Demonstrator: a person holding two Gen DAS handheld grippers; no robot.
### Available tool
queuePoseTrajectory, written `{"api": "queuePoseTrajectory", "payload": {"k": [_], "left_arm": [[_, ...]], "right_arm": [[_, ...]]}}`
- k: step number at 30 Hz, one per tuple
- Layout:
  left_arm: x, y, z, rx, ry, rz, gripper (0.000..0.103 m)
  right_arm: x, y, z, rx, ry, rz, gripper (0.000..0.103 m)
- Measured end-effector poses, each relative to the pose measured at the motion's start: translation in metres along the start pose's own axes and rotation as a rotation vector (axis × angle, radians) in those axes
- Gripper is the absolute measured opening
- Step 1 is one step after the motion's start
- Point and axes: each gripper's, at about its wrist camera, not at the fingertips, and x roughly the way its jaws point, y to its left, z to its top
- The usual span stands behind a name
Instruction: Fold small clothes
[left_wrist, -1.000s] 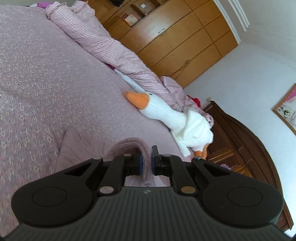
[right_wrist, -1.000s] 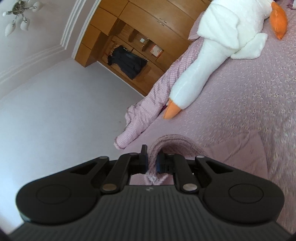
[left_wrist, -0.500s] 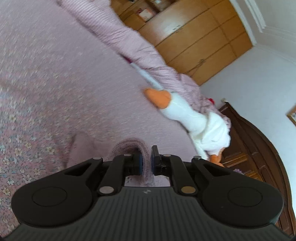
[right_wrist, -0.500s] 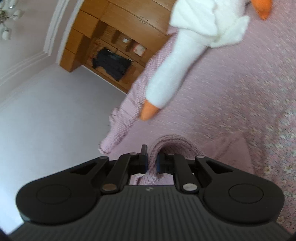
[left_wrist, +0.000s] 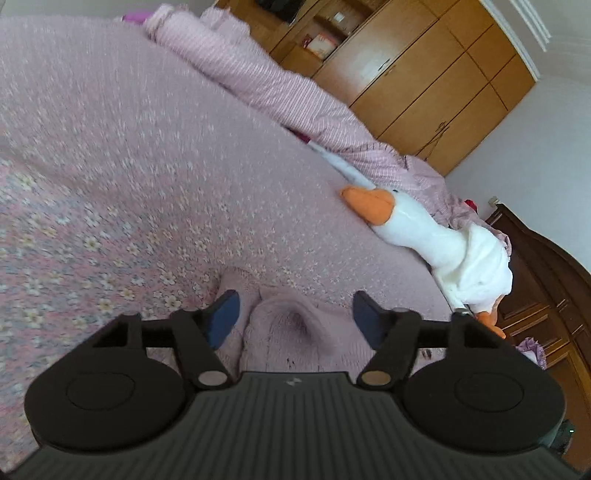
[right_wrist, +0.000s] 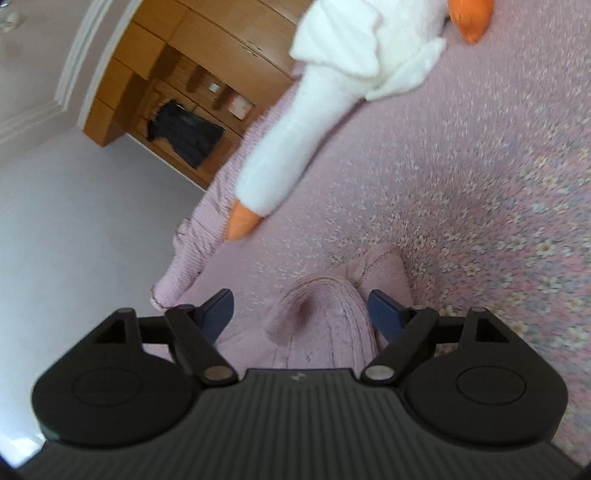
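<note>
Bedroom scene. A bed (left_wrist: 155, 155) covered by a pink flowered bedspread fills most of both views; a wooden wardrobe (left_wrist: 436, 85) stands along the wall at the upper right of the left wrist view and at the upper left of the right wrist view, where a dark garment (right_wrist: 184, 134) hangs in an open recess. A rolled pink striped quilt (left_wrist: 266, 85) runs along the far edge of the bed. Beside the quilt lies a white plush goose (left_wrist: 436, 236) with an orange beak, at the right of the left wrist view and at the top centre of the right wrist view.

The left gripper (left_wrist: 295, 314) appears at the lower centre of its frame, jaws spread wide, with nothing pinched between its blue pads (left_wrist: 225, 315). The small pink knitted garment (left_wrist: 295, 332) lies on the bedspread directly between and below the two fingers, its ribbed edge bunched into a raised fold.

The right gripper (right_wrist: 301, 312) is likewise spread wide. The same knitted garment (right_wrist: 325, 325) lies in the gap, close against the right-hand pad (right_wrist: 384, 314); contact cannot be determined. A flatter part of the garment extends toward the lower centre right.
</note>
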Motion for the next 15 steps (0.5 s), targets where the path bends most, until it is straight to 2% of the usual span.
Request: {"api": "queuePoseTrajectory", "payload": {"k": [2, 10, 15], "left_arm": [[-0.009, -0.002, -0.005, 0.030, 0.000, 0.001, 0.080], [-0.019, -0.017, -0.035, 0.139, 0.038, -0.010, 0.080], [-0.014, -0.031, -0.047, 0.255, 0.051, -0.038, 0.080]], "right_arm": [[-0.011, -0.002, -0.003, 0.003, 0.000, -0.010, 0.083], [-0.036, 0.003, -0.030, -0.086, 0.059, -0.032, 0.082], [-0.048, 0.002, -0.048, -0.155, 0.055, -0.073, 0.083]]}}
